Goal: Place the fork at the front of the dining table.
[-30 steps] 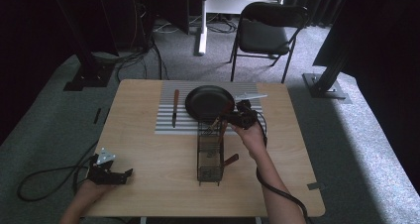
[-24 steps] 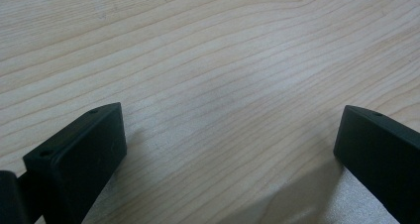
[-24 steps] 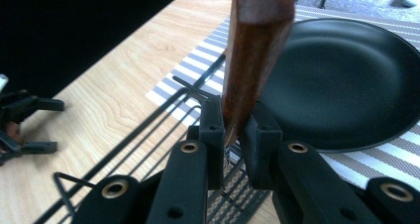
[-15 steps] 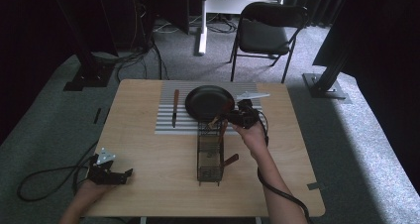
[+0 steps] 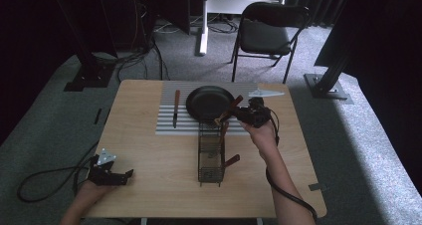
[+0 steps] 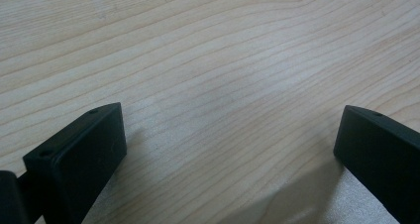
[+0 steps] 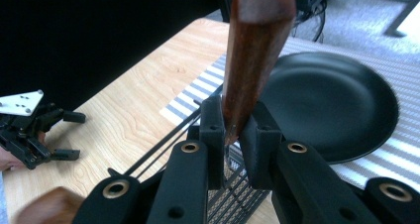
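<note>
The right gripper (image 7: pixel 233 135) has its jaws pressed together on the wooden handle (image 7: pixel 255 50) of a utensil, gripping near the lower, tapered part of that handle; in the high view the same gripper (image 5: pixel 247 115) sits at the far end of the wire caddy (image 5: pixel 211 153), just beside the black frying pan (image 5: pixel 210 103). The working end of the utensil is hidden among the wires, so its type cannot be told. The handle stands tilted over the caddy's far compartment. A second wooden-handled utensil (image 5: pixel 230 161) leans out of the near compartment. The gripped handle appears rigid, light and smooth-finished; a smooth taper is likely to slip or pivot between flat jaws, so hold is best taken across the flat faces, squarely. The wire caddy looks light and may shift or tip if the utensil snags on it. A knife (image 5: pixel 175 107) lies on the striped mat (image 5: pixel 169 123), well apart from the pan's left edge. The left gripper (image 5: pixel 108 173) rests at the near left corner of the table (image 5: pixel 149 150); its jaws are spread wide over bare wood, holding nothing.
</note>
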